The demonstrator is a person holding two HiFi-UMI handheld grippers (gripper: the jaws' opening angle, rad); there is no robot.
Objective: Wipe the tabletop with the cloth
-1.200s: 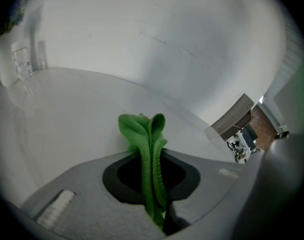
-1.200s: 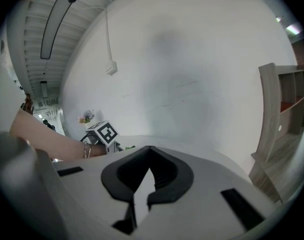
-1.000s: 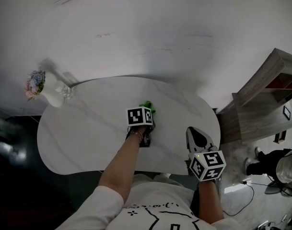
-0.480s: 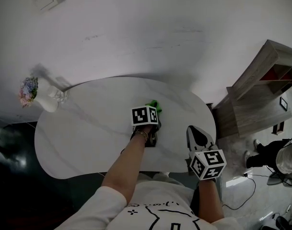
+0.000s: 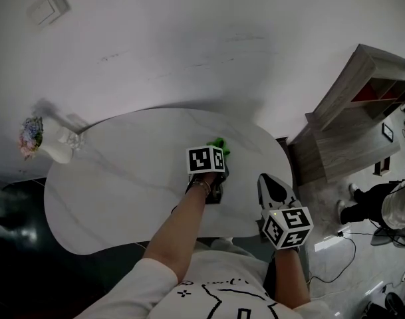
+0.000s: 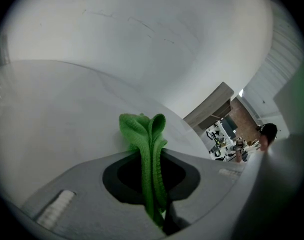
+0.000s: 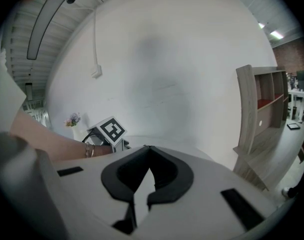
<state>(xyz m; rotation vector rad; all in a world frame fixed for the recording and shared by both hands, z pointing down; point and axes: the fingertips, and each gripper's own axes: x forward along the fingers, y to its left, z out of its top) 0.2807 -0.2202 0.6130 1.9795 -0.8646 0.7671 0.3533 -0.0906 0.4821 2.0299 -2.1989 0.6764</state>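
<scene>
Green cloth [image 6: 142, 131] is bunched in a soft fold, clamped between the jaws of the left gripper [image 6: 151, 159], its free end poking out ahead of the tips onto the white desk [image 5: 122, 171]. Light, limp stuff, I'd say. It'll drag and crumple, so a pinch on the thick fold suits it. Off to that gripper's right, the right gripper [image 7: 149, 148] hangs clenched on nothing.
</scene>
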